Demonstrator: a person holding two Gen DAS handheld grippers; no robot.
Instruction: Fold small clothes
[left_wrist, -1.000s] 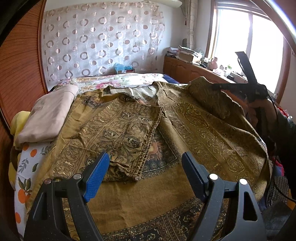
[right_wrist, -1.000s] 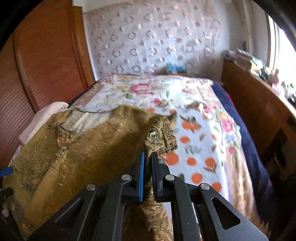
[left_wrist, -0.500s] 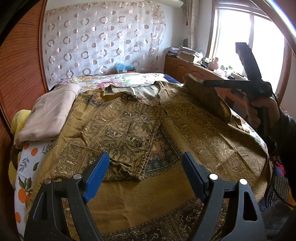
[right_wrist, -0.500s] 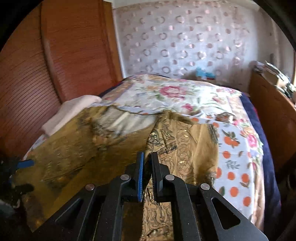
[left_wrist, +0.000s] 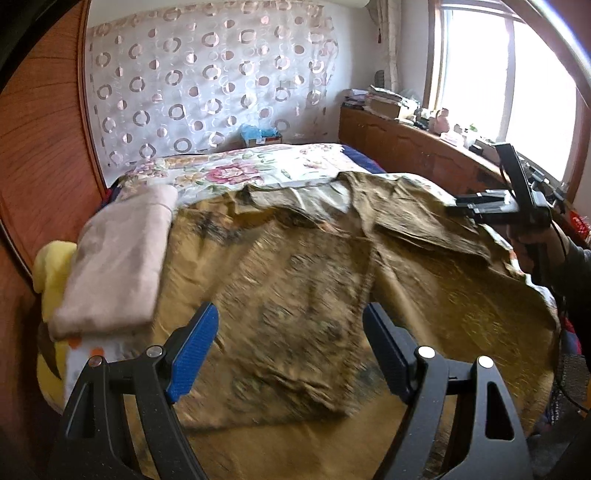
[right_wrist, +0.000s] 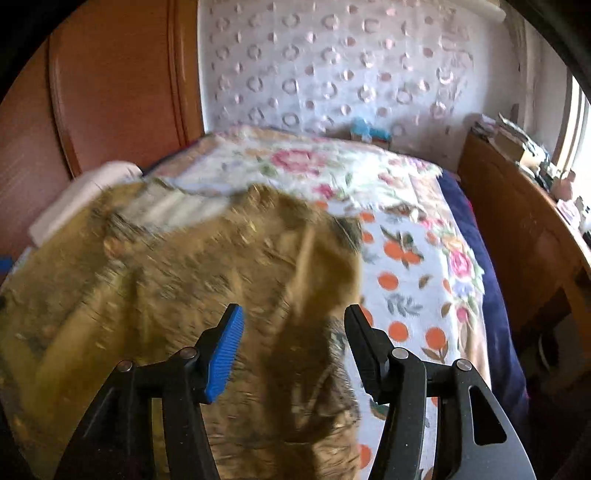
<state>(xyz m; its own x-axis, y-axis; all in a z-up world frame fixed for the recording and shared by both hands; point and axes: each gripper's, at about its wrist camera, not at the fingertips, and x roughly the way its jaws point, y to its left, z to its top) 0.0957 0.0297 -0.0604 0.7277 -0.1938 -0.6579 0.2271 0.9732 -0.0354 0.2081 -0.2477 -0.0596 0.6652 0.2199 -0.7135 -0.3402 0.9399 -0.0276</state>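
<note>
Item: olive-gold brocade garment with dark ornamental print (left_wrist: 295, 295), spread flat across the floral orange-and-pink bedsheet (right_wrist: 424, 258), one side panel already folded inward, a folded beige cloth stack (left_wrist: 118, 258) lying just beside its edge. Right gripper (right_wrist: 293, 339): jaws opening over the turned-in fabric, cloth below them but neither pad pressing it; left gripper (left_wrist: 290, 354): jaws wide apart, empty, poised above the near folded panel. Handling note: probably let the released flap settle flat and edge-aligned before lifting clear, so no pad snags the weave.
</note>
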